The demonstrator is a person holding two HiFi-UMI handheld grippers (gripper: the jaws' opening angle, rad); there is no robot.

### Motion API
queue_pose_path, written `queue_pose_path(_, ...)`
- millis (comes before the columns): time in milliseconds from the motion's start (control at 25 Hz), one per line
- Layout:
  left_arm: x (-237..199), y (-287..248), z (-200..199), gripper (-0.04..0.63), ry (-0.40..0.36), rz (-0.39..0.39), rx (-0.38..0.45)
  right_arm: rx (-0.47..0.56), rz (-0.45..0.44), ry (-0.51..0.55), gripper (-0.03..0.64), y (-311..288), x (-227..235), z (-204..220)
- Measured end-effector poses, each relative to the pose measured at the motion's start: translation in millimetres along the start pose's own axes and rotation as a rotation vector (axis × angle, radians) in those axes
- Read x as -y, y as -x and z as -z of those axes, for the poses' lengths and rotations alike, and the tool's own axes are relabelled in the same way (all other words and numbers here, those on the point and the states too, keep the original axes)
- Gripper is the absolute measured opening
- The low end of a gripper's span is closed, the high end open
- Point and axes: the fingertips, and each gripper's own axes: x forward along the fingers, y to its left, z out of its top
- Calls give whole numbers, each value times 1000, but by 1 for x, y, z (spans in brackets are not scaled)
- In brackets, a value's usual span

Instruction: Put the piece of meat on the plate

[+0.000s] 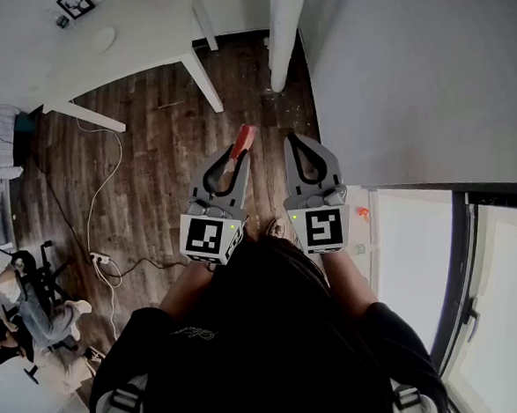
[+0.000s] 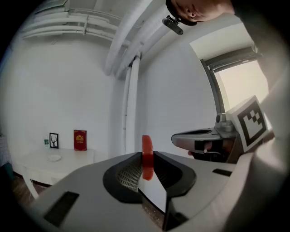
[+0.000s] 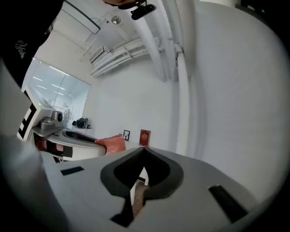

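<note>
A flat red piece of meat (image 2: 147, 156) stands on edge between the jaws of my left gripper (image 2: 146, 155), which is shut on it. In the head view the meat (image 1: 243, 140) sticks out past the left gripper (image 1: 239, 156), held in the air over the wooden floor. My right gripper (image 1: 296, 139) is beside it, shut with nothing in it; its closed tips (image 3: 144, 149) point at the white wall. The small white plate (image 1: 102, 38) lies on a white table (image 1: 157, 22) far ahead to the left, also visible as the plate (image 2: 54, 157).
A picture frame (image 1: 76, 3) and a red book (image 2: 80, 140) stand at the back of the table. A white pipe column (image 1: 284, 31) runs down the wall ahead. A cable (image 1: 110, 178) trails over the floor. People sit at lower left (image 1: 5, 298). A window (image 1: 414, 256) is on the right.
</note>
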Motion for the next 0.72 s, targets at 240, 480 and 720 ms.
queue_pose_path(240,-26,3,-4,74,-6,-23,14,10,-20,-2,21,-18,-15,-4)
queue_pose_path(480,-62,14,1,75,10,-53,1,4,-100,-7,21,-47,-51,-4)
queue_pose_path(720,-120,25,3,74,29,-93,-1,-15,-137,-3,21,-93,-89,-10)
